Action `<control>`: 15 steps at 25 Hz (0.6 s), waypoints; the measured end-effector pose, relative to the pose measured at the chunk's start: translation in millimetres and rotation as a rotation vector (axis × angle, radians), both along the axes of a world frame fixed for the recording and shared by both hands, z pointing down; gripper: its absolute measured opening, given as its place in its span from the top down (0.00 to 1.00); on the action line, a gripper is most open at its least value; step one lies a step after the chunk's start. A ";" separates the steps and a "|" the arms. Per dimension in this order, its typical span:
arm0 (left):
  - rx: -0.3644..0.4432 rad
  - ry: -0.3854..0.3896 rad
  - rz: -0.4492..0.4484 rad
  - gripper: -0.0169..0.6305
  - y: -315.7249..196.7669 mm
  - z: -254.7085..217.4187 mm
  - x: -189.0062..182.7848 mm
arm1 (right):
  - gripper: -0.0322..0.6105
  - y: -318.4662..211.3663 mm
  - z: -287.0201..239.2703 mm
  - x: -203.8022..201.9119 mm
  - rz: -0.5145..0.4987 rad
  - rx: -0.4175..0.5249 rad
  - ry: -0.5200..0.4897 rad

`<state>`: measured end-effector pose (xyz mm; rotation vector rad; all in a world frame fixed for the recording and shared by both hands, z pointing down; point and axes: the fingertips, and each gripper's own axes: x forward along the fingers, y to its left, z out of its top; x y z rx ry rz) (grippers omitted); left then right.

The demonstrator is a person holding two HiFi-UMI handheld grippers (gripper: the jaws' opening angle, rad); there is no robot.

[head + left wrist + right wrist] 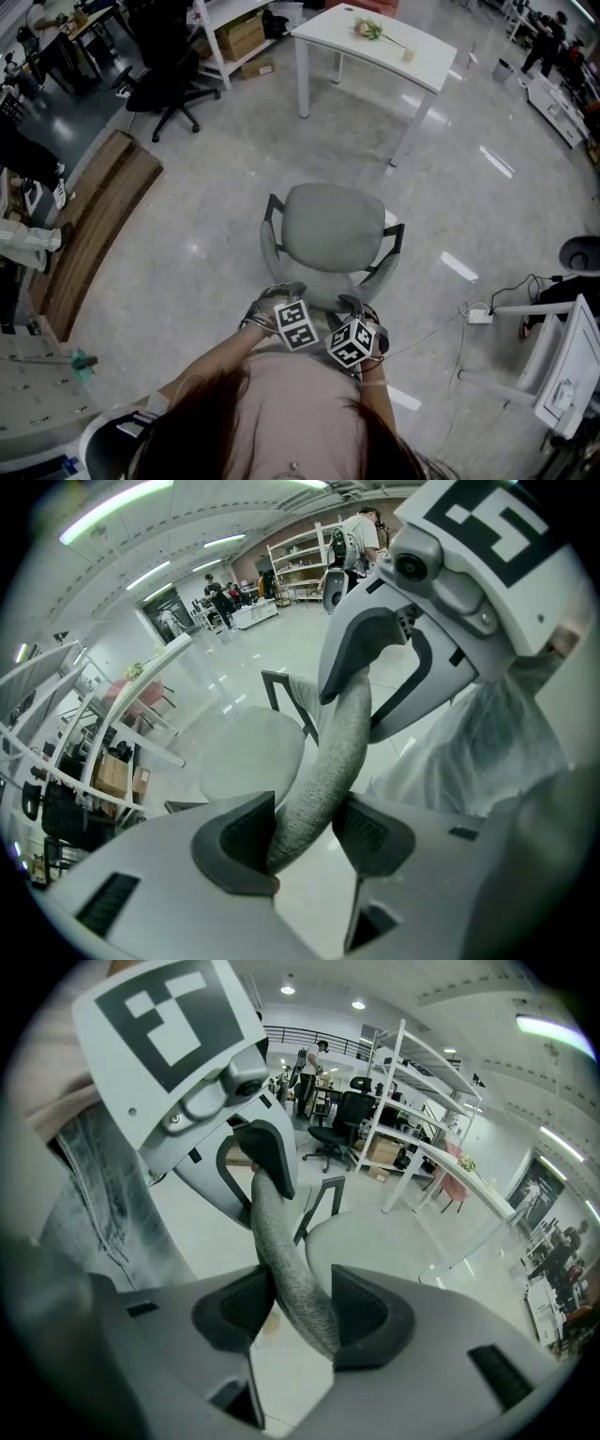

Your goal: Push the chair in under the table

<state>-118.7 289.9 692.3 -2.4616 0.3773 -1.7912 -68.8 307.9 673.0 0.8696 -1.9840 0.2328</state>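
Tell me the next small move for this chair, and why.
Probably push the chair straight ahead toward the white table: the left tongs and right tongs both clamp its backrest, and open floor lies between chair and table.

The left tool (305, 841) and the right tool (302, 1314) are being held side by side, close to the body, pointing steeply down. Each tool's jaws are being pressed onto the chair back (330, 761). Both forearms (220, 352) are being held forward.
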 end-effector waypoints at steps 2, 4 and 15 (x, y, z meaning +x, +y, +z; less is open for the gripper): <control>0.001 -0.002 -0.004 0.68 -5.6 0.0 2.3 | 0.65 -5.8 -0.1 2.2 -0.004 0.001 -0.001; 0.002 -0.004 -0.006 0.68 -10.1 0.4 5.2 | 0.65 -10.6 -0.2 5.1 -0.006 0.002 -0.002; 0.006 -0.014 -0.027 0.68 -37.5 1.8 25.6 | 0.65 -38.0 0.7 25.6 -0.027 0.016 -0.007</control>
